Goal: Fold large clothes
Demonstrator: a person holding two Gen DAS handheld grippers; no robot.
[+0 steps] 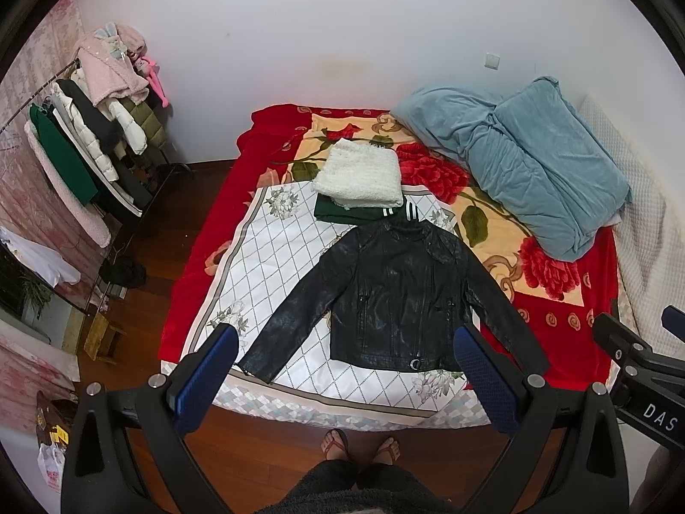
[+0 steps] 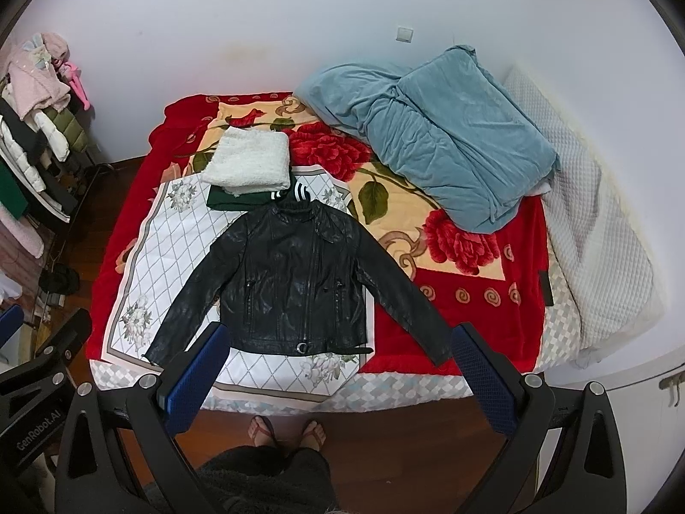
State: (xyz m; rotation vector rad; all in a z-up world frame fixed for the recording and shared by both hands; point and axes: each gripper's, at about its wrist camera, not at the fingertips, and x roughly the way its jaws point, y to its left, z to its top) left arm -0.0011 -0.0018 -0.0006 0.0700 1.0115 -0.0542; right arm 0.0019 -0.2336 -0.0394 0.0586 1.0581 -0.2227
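A black leather jacket [image 1: 394, 295] lies flat and face up on a white diamond-patterned sheet [image 1: 282, 248] on the bed, both sleeves spread out; it also shows in the right wrist view [image 2: 295, 282]. Behind its collar sits a folded white fluffy garment [image 1: 359, 173] on a folded dark green one [image 1: 342, 212]. My left gripper [image 1: 344, 338] is open and empty, held above the bed's near edge. My right gripper [image 2: 340, 336] is open and empty too, beside it to the right.
A red floral blanket [image 1: 552, 321] covers the bed. A crumpled blue quilt [image 1: 539, 162] lies at the back right. A clothes rack [image 1: 85, 128] full of garments stands at the left. The person's feet in sandals [image 1: 359, 445] stand on the wooden floor.
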